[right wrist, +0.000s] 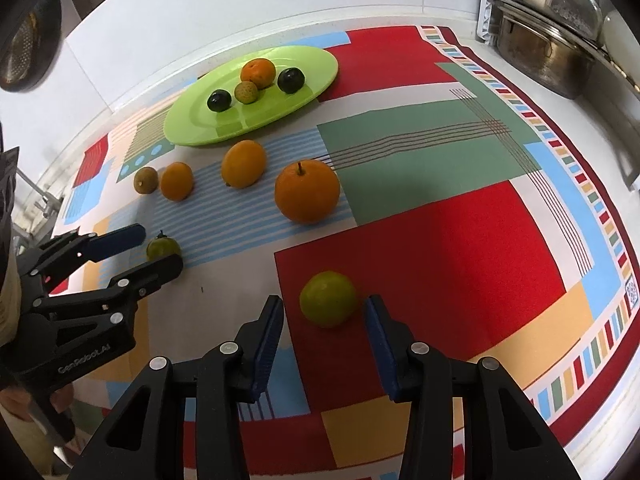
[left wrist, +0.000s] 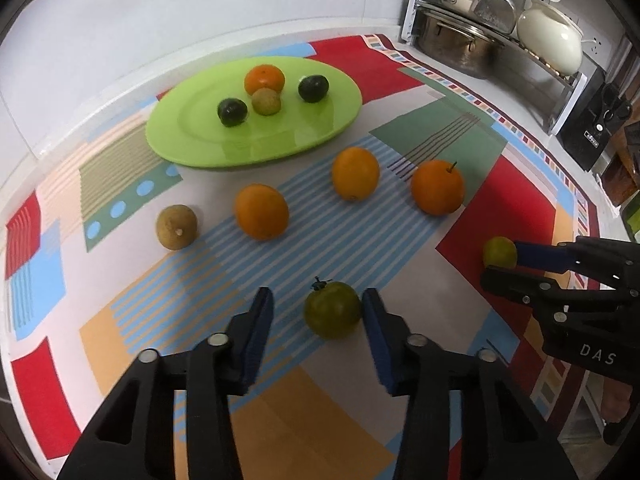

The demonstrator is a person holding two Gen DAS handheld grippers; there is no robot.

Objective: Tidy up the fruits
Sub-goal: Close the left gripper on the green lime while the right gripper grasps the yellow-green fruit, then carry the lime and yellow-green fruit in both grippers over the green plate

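Note:
A green plate point(left wrist: 320, 136) point(right wrist: 304, 92) at the back holds an orange, a brownish fruit and two dark fruits. Three oranges point(left wrist: 261, 211) point(right wrist: 307, 191) and a brown fruit point(left wrist: 176, 227) point(right wrist: 145, 179) lie on the patterned mat. My left gripper point(left wrist: 318, 310) point(right wrist: 160, 246) is open around a dark green stemmed fruit point(left wrist: 332, 310) point(right wrist: 162, 248), its right pad close to it. My right gripper point(right wrist: 324, 312) point(left wrist: 500, 262) is open around a yellow-green fruit point(right wrist: 329, 298) point(left wrist: 499, 252) on the red patch.
The colourful mat point(left wrist: 500, 208) point(right wrist: 440, 240) covers a white counter. A steel pot point(left wrist: 452, 40) point(right wrist: 540, 52), a cream pot point(left wrist: 550, 38) and utensils stand on a rack at the back right. A black box point(left wrist: 592, 120) is at the right.

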